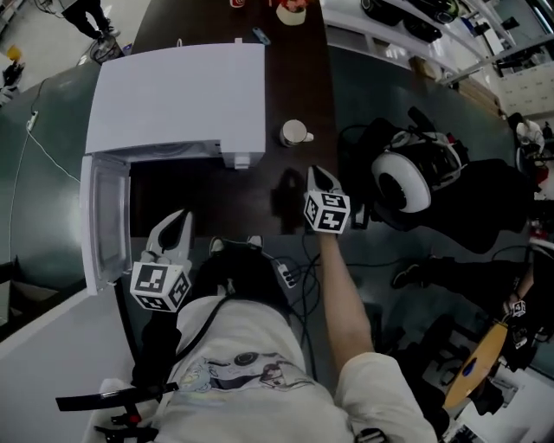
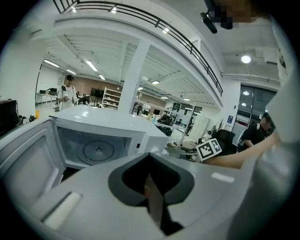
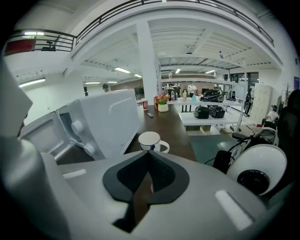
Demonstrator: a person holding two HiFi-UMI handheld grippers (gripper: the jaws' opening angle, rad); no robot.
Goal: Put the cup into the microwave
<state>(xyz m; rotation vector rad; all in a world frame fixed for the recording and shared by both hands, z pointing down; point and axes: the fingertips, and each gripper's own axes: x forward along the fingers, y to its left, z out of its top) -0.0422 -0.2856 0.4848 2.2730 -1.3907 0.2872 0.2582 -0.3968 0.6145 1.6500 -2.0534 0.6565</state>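
A white cup (image 1: 294, 132) with a handle stands on the dark table (image 1: 290, 78), just right of the white microwave (image 1: 182, 95). The microwave's door (image 1: 104, 221) hangs open to the left, and its turntable (image 2: 97, 151) shows in the left gripper view. My right gripper (image 1: 318, 173) is shut and empty, a short way in front of the cup (image 3: 151, 140) and pointing at it. Near the open door, my left gripper (image 1: 180, 216) faces the microwave cavity (image 2: 101, 147) with its jaws together and nothing held.
A white round device (image 1: 402, 182) rests on dark gear to the right of the table. Cables (image 1: 290, 272) lie near the table's front edge. Small items (image 1: 292, 10) stand at the table's far end. A person (image 2: 68, 91) stands far behind the microwave.
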